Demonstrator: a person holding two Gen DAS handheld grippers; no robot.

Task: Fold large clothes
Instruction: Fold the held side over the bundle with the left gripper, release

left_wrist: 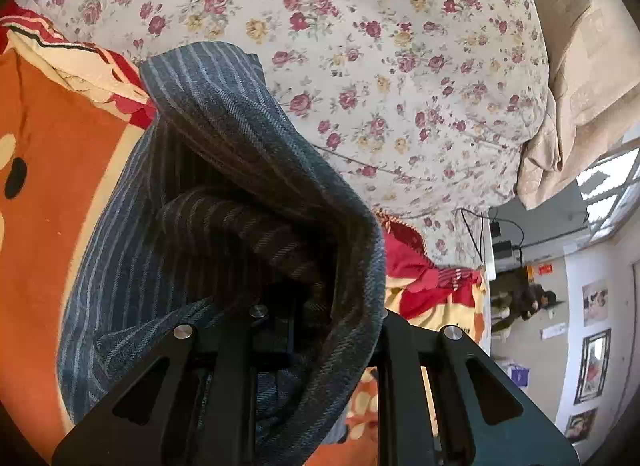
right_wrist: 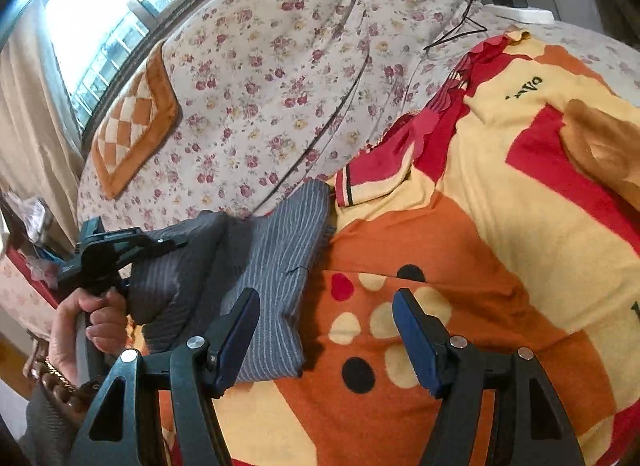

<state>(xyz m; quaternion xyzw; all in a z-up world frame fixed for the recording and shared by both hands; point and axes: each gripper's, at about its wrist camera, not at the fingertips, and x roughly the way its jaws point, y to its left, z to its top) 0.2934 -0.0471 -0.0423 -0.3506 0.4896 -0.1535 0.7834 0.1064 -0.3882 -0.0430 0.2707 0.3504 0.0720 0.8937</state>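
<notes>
1. The left gripper (left_wrist: 316,322), nearest the left wrist camera, is clamped on a fold of the blue-grey pinstriped woven garment (left_wrist: 224,153), which drapes over its jaws.
2. That garment (right_wrist: 272,266) lies on the orange, yellow and red fleece blanket (right_wrist: 500,234) on the bed, beside the floral sheet (right_wrist: 272,77).
3. The right gripper (right_wrist: 326,330) hovers above the blanket, jaws apart, holding nothing.

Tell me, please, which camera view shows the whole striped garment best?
The right wrist view: the striped garment lies along the blanket, one end lifted by the left claw. The left wrist view shows only bunched folds.
</notes>
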